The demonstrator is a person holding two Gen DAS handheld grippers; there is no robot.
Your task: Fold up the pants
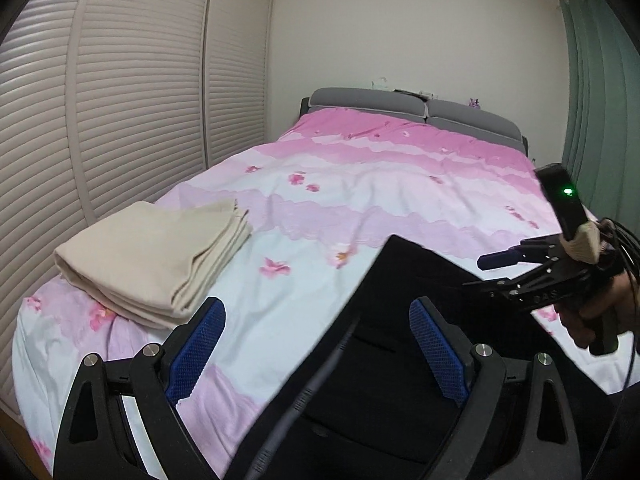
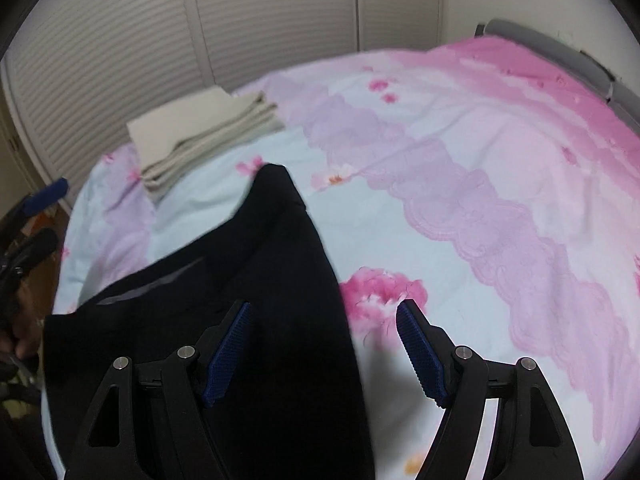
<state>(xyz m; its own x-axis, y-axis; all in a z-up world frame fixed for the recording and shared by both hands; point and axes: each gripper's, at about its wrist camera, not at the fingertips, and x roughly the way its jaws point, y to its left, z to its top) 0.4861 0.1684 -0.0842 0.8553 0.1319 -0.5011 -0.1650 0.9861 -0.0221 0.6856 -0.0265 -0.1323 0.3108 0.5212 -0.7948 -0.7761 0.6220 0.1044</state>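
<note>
Black pants (image 1: pixel 384 344) lie on the near part of the bed, one narrow end reaching toward the bed's middle; they also show in the right wrist view (image 2: pixel 272 264). My left gripper (image 1: pixel 316 344) is open, its blue pads apart over the pants' left edge, holding nothing. My right gripper (image 2: pixel 322 348) is open above the pants' right edge, empty. It also shows in the left wrist view (image 1: pixel 492 270) at the right, held by a hand.
A folded beige cloth stack (image 1: pixel 152 260) lies on the bed's near left corner, also in the right wrist view (image 2: pixel 200 136). The pink floral bedspread (image 1: pixel 380 184) covers the bed. Slatted closet doors (image 1: pixel 140 100) stand left, a green curtain (image 1: pixel 596 100) right.
</note>
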